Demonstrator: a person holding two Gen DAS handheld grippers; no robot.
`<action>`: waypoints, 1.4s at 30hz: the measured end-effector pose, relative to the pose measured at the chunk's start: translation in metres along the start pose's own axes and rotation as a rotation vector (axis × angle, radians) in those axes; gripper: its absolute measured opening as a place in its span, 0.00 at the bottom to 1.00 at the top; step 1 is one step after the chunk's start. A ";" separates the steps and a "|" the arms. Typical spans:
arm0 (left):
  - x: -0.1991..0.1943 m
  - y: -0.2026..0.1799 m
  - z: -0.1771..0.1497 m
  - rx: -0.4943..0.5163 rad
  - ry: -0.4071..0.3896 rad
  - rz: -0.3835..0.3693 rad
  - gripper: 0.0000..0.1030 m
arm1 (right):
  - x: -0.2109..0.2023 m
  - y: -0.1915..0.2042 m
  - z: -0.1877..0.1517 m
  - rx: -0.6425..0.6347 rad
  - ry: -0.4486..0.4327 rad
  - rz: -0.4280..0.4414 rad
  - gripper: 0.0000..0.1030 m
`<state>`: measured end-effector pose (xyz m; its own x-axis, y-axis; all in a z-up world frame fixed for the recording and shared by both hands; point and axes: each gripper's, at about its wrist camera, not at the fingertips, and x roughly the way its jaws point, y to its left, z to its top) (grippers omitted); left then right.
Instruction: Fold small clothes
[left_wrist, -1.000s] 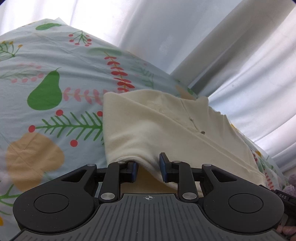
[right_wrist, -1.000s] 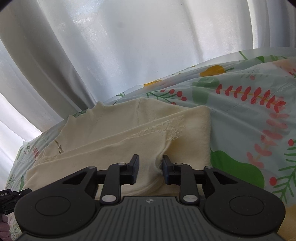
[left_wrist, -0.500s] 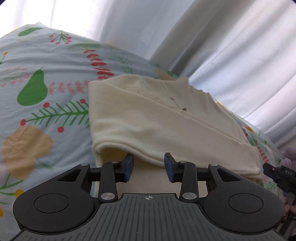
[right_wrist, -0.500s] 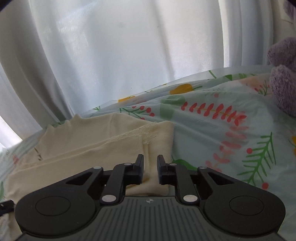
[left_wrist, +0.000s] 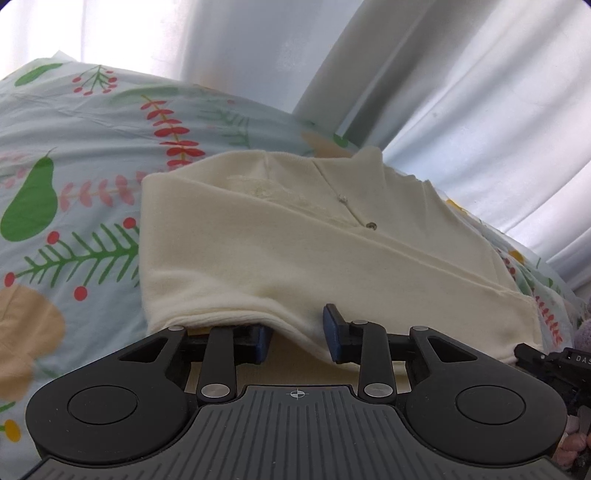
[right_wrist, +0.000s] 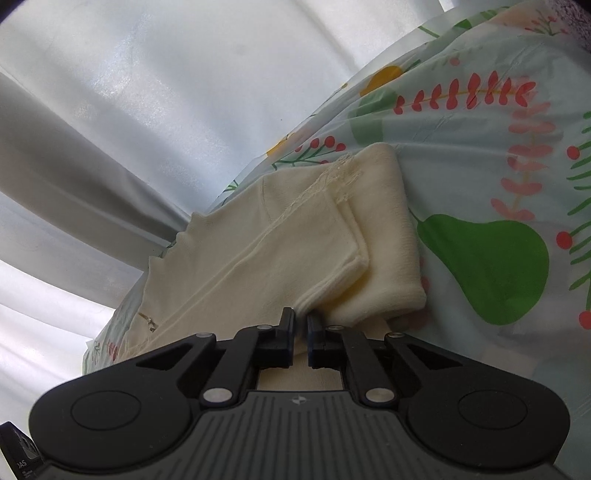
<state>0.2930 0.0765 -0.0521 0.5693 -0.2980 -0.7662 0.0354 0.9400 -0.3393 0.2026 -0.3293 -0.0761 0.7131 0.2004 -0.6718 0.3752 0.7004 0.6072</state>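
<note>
A cream garment (left_wrist: 295, 254) lay folded on a fruit-and-leaf printed sheet (left_wrist: 74, 206), white curtains (left_wrist: 461, 92) behind it. The left hand-held gripper (left_wrist: 297, 341) was at the garment's near folded edge, its jaws closing with the hem draped between them; the left finger sat under the fold. The right hand-held gripper (right_wrist: 301, 325) had its jaws together at the edge of the garment's (right_wrist: 288, 240) upper layer; whether cloth was pinched there I could not tell.
</note>
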 end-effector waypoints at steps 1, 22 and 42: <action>0.001 0.000 0.001 -0.002 -0.008 0.002 0.33 | 0.001 0.003 0.001 -0.025 -0.011 -0.008 0.05; -0.048 -0.016 0.015 0.185 -0.149 0.075 0.43 | -0.017 0.028 0.023 -0.312 -0.117 -0.136 0.36; 0.002 -0.001 0.024 0.225 -0.116 0.257 0.35 | 0.019 0.039 0.029 -0.543 -0.091 -0.291 0.15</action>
<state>0.3138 0.0793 -0.0398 0.6723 -0.0380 -0.7393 0.0511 0.9987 -0.0049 0.2478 -0.3182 -0.0530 0.6835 -0.0938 -0.7239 0.2239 0.9708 0.0856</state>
